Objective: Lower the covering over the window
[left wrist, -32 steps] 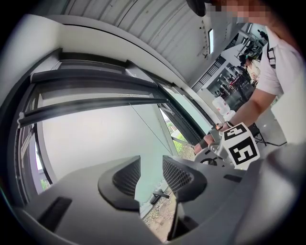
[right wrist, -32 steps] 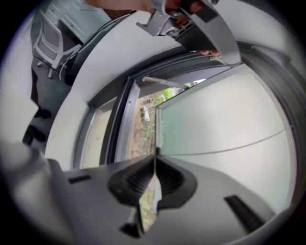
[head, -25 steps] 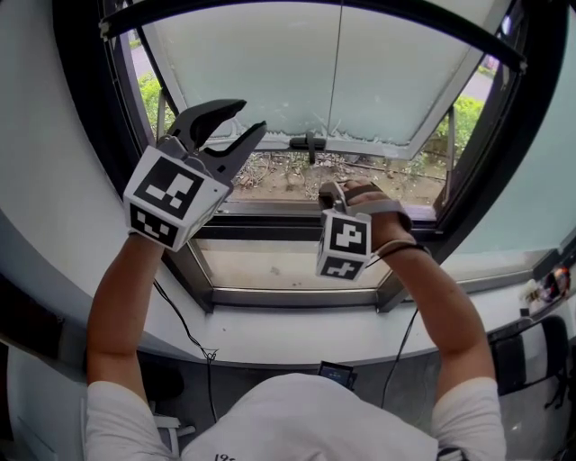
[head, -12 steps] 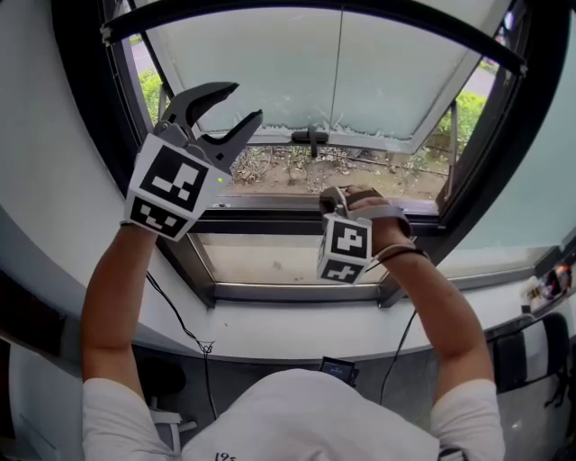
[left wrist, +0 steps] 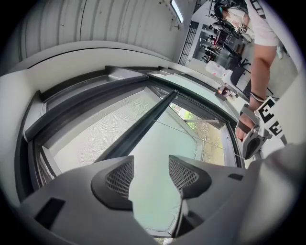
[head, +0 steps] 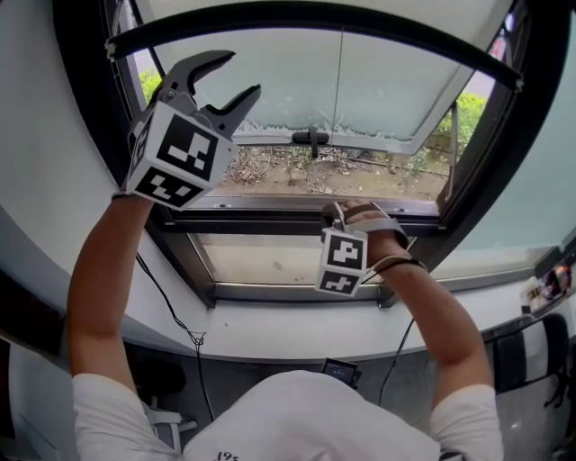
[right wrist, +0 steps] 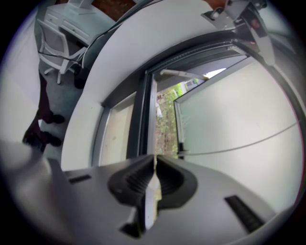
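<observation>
The covering is a pale mesh screen (left wrist: 93, 131) ending in a black bottom bar (head: 315, 16), which spans the top of the window opening. A thin pull cord (head: 340, 99) hangs from the bar's middle down to my right gripper (head: 336, 209), low at the window frame. In the right gripper view that gripper (right wrist: 154, 160) is shut, with a thin white strip of the cord pinched between its pads. My left gripper (head: 241, 74) is raised at the upper left just below the bar; its jaws have just been opening, and nothing is between them (left wrist: 150, 165).
The frosted sash (head: 405, 81) is pushed outward, its handle (head: 310, 138) at the lower edge, with soil and plants outside. A white sill (head: 297, 322) runs below the frame. A cable (head: 166, 302) trails over the sill at left.
The black bar has come down a little in the opening. My right gripper has sunk with the cord. My left gripper has risen, rolled, and spread its jaws wider.
</observation>
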`<state>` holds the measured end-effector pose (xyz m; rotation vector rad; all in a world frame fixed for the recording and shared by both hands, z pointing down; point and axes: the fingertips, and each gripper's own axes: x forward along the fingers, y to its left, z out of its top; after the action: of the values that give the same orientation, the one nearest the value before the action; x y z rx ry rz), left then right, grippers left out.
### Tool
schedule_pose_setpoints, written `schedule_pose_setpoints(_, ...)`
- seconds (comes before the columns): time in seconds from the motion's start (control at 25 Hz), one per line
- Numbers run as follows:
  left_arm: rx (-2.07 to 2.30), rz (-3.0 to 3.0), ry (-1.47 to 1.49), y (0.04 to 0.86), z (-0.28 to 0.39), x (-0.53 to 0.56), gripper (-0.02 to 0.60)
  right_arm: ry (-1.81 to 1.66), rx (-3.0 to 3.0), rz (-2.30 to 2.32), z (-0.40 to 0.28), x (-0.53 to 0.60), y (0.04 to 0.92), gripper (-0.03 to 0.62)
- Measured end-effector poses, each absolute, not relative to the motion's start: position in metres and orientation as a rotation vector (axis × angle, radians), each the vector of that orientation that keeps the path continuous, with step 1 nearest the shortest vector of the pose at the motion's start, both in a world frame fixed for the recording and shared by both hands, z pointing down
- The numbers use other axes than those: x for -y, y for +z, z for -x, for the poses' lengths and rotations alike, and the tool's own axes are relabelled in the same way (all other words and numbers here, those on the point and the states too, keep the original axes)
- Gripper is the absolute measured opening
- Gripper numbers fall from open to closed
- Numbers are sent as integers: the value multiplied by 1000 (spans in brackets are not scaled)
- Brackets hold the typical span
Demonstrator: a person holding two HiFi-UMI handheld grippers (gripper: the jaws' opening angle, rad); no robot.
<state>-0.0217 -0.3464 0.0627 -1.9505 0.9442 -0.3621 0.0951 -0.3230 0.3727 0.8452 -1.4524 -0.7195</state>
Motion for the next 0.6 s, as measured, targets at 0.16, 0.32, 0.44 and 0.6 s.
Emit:
schedule_pose_setpoints(0.16,-950,1894,-396,58,18,355,238,-702,1465,-837,-94,320,386,29)
schedule_pose_setpoints(0.32,-954,1851,-446,61,15,367,259,-698,1465,-830,-92,319,390,29)
schedule_pose_setpoints(0.44,-965,1819,-465,57,15,373,262,-695,1461,-822,-92,318,394,29)
schedule_pose_setpoints(0.6,-959,1787,-487,51,10,376,264,-689,1464,-818,-94,318,399,29)
